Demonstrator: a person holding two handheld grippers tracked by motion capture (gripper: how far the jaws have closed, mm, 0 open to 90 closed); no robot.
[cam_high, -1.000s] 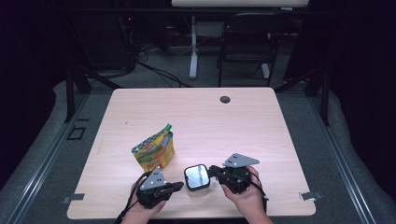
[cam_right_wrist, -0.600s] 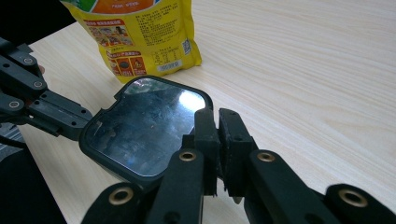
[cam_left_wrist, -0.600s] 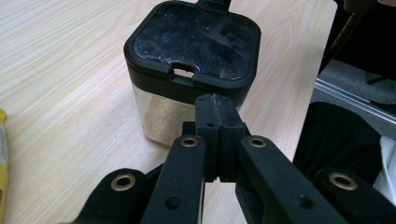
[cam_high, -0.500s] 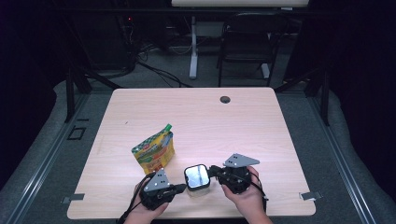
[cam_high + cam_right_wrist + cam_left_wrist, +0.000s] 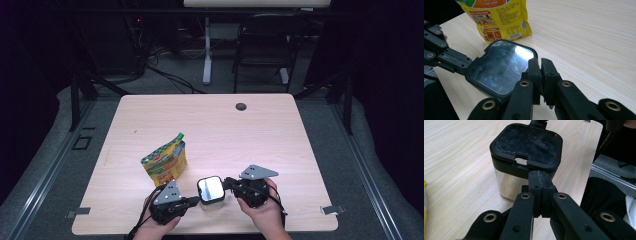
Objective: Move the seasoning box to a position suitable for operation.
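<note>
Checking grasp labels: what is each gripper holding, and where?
Both grippers are at the lidded jar. The left gripper is shut against the lid's near edge, the right gripper nearly shut at the opposite rim; whether either pinches anything cannot be told.

Container (image 5: pixel 210 192) sits on counter (image 5: pixel 250 135) near its front edge between my left gripper (image 5: pixel 196 201) and right gripper (image 5: pixel 226 183), pouch (image 5: pixel 166 164) behind-left of it.

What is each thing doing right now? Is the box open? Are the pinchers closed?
Clear box: upright on the table, black lid on.
Yellow pouch: standing, cap on, untouched.
Left gripper: shut, at the lid's edge.
Right gripper: shut, at the lid's opposite edge.
</note>
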